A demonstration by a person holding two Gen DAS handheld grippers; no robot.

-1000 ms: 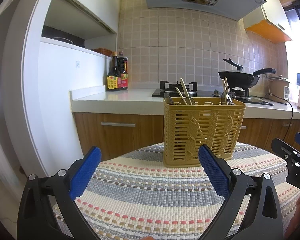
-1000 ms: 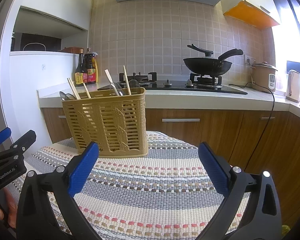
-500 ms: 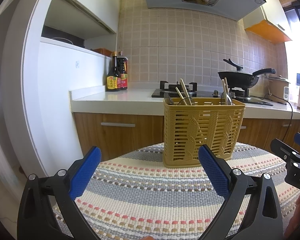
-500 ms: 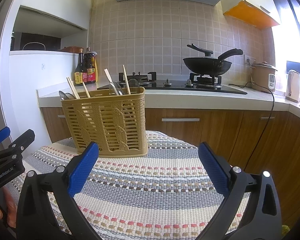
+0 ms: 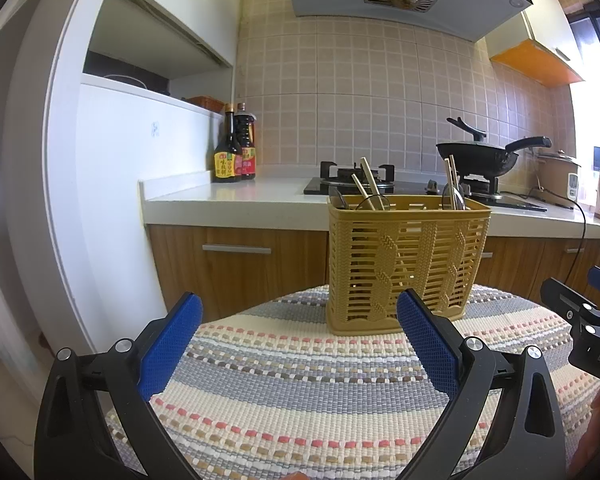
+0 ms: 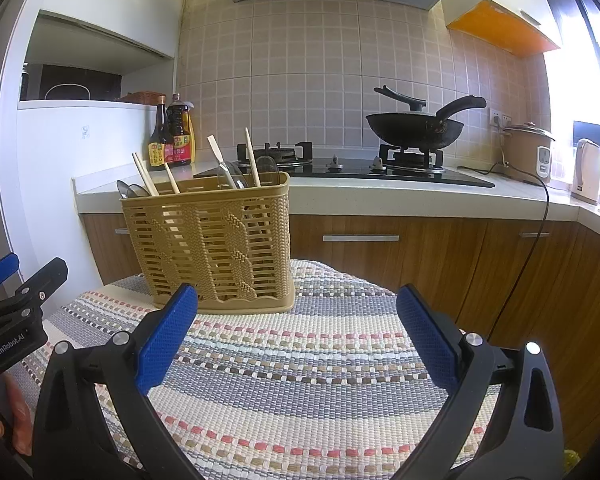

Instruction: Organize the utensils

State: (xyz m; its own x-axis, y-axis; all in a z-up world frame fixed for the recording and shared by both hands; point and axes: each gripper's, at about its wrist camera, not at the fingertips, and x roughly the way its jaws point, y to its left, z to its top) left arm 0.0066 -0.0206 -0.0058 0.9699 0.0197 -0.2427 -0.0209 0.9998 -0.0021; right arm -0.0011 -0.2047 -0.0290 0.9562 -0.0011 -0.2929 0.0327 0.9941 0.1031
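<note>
**Both grippers spread wide, nothing held, caddy ahead**

Left gripper (image 5: 298,332) parted and empty, hovering low over the striped woven mat (image 5: 300,380). Right gripper (image 6: 296,330) likewise splayed, clear of everything. Between and beyond them, standing upright on the mat's far side: tan slatted utensil caddy (image 5: 406,264), already holding chopsticks (image 6: 146,174) and spoons (image 6: 130,191) at its left end, more chopsticks (image 6: 253,158) and a ladle-like piece at its right. No loose utensil visible on the mat.

Probably sorting within the caddy, or finished. If sorting: approach from above, pinch one protruding stick near its top, lift straight up, avoid tipping the light caddy.
</note>
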